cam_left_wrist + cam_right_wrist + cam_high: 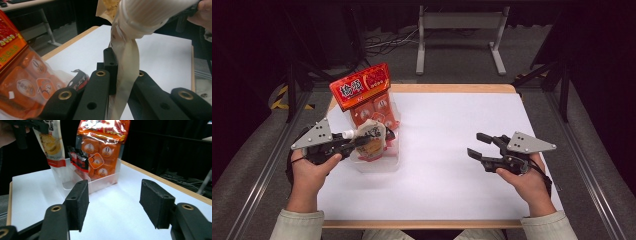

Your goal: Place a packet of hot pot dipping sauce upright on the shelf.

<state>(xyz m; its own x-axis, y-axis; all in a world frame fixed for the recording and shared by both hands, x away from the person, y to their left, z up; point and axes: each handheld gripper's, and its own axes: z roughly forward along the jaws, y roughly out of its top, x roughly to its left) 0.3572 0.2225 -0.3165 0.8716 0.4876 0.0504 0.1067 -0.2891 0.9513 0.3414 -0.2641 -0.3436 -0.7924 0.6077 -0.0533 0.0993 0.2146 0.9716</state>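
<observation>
My left gripper (357,142) is shut on a cream spouted pouch (373,139) with a white cap, and holds it just above a clear plastic bin (382,164) at the table's left. In the left gripper view the pouch (127,62) is pinched flat between the jaws, its ribbed cap (145,15) at the top. A large orange snack bag (363,87) stands upright in the bin's far end. My right gripper (475,144) hovers at the right of the table, open, with nothing between its pads (77,202). The right gripper view looks toward the bin (100,183) and pouch (51,142).
A small black-and-red packet (78,157) leans inside the bin next to the orange bag (102,145). The white table top (452,125) stretches bare between the bin and my right hand. A grey metal stand (459,22) is on the floor behind the table.
</observation>
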